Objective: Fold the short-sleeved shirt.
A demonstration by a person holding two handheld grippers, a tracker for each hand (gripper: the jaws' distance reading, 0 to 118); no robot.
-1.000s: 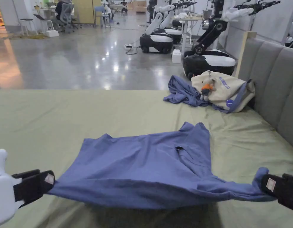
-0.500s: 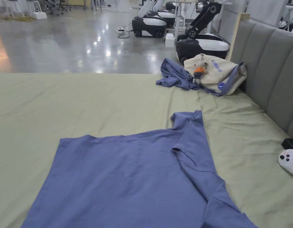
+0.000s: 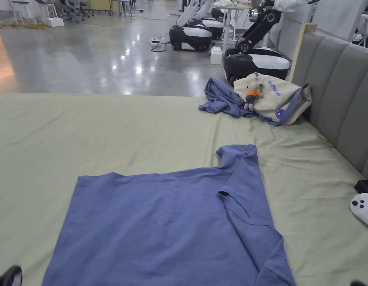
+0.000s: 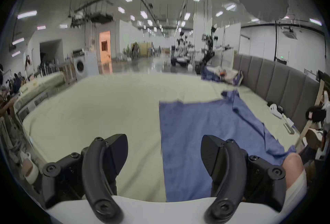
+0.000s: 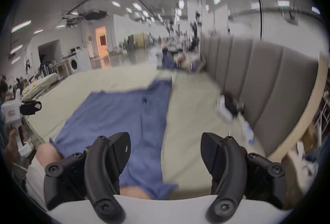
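- Lying flat on the green bed sheet, the blue short-sleeved shirt spreads from the centre of the head view down to 6 o'clock, with one sleeve poking up toward 1 o'clock.
- Its neckline slit sits right of centre, and the cloth along the 4 o'clock edge shows a few creases.
- In the left gripper view, the left gripper hangs with its jaws spread wide and nothing between them; the shirt's straight side edge runs up through the gap, sheet on one side and shirt on the other.
- In the right gripper view, the right gripper is likewise gaping and empty, with the shirt under its left jaw and bare sheet under its right; this view is blurred.
- The left gripper's white body also shows at 9 o'clock in the right gripper view, above the bed's edge.
- A grey padded headboard borders the bed at 3 o'clock.
- At 1 o'clock, a cream tote bag with a small plush toy rests against a crumpled blue garment.
- A white controller lies on the sheet at 4 o'clock, well apart from the shirt.
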